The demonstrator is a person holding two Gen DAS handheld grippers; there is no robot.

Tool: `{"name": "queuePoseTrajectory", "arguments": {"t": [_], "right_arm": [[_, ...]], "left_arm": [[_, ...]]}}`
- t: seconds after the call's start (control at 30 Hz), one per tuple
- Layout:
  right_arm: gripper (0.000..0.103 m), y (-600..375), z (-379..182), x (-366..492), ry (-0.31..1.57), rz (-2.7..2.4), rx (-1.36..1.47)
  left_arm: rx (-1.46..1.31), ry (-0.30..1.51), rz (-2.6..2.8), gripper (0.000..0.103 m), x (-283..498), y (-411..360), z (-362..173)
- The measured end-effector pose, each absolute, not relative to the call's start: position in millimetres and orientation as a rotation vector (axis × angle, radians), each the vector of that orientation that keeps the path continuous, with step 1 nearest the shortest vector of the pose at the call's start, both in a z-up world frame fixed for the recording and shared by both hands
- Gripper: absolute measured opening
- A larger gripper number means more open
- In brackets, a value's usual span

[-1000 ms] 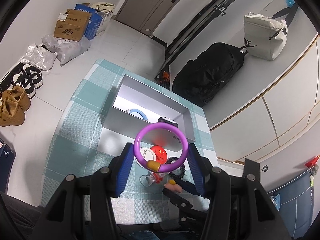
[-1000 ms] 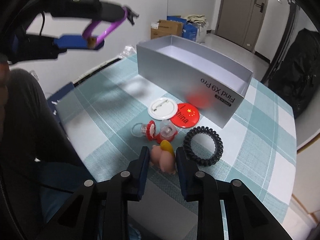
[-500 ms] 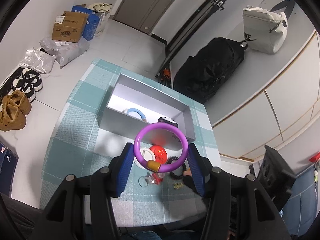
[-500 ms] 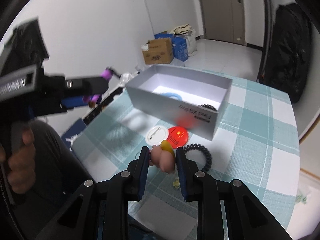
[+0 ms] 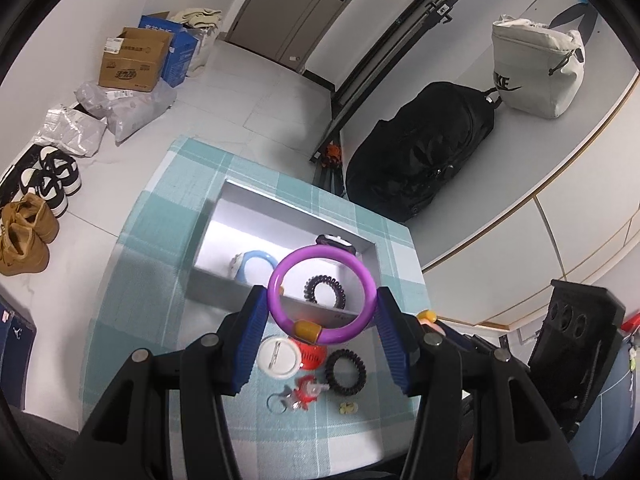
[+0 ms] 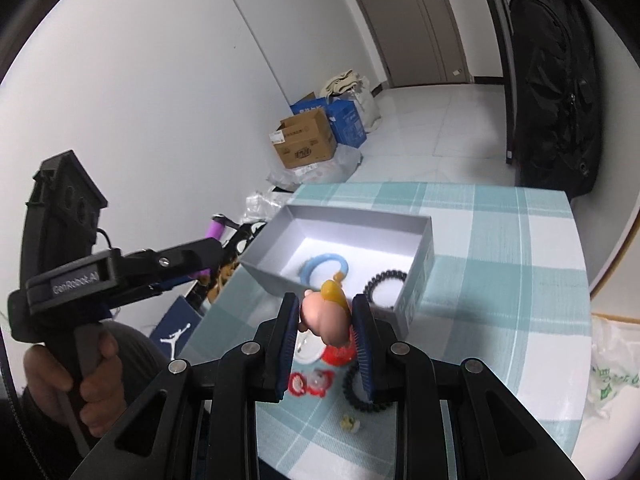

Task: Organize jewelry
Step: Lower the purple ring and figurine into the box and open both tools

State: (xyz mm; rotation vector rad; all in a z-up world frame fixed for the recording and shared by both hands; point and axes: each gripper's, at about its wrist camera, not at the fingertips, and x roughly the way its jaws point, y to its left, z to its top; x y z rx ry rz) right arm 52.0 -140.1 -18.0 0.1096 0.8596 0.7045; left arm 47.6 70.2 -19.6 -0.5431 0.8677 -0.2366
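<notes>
Landmark: the grey box (image 5: pixel 276 216) stood open near the middle of the checked surface (image 5: pixel 132 308), and I give every place relative to it.
Already in the box: a blue bracelet (image 5: pixel 256 262), one black coil hair tie (image 5: pixel 324 290), and a dark item with a white face (image 5: pixel 334 240) against its far wall; I could not tell what that last item was.
Left fingers: my left gripper (image 5: pixel 322 312) was clamped across a purple bangle (image 5: pixel 320 294) with an amber bead, held in the air above the box's near wall.
Right fingers: my right gripper (image 6: pixel 326 322) was nearly together, pinching a small pink figure (image 6: pixel 324 318) with a yellow piece on top, raised over the near side of the box.
In front of the box, not yet put away: a white pin badge (image 5: pixel 279 358), a red badge (image 5: pixel 312 358) touching it, and a second black coil hair tie (image 5: pixel 345 372) just beside the red one.
Further out from the box: a red and clear charm with a ring (image 5: pixel 298 396), and a tiny yellowish trinket (image 5: pixel 347 408).
Progress: I judged the job somewhat under halfway, with three things boxed, two in my grip and five lying outside.
Remaining: both carried pieces needed releasing into the box, then the five loose ones needed fetching.
</notes>
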Motion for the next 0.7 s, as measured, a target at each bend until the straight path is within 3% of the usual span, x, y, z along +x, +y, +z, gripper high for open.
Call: {"name": "queuePoseTrajectory", "arguments": {"t": [0.43,0.7], "right_arm": [[0.026,-119.3,-0.6,119.2,0.877,0.728,0.104],[0.026,-117.0,-18.9,146.2,0.935,0.723,0.163]], "left_arm": [[-0.515,0.935,-0.262,0.048,99.3,66.9,-26.2],[-0.48,0.974,-0.24,0.048,107.6,58.8,-35.0]]}}
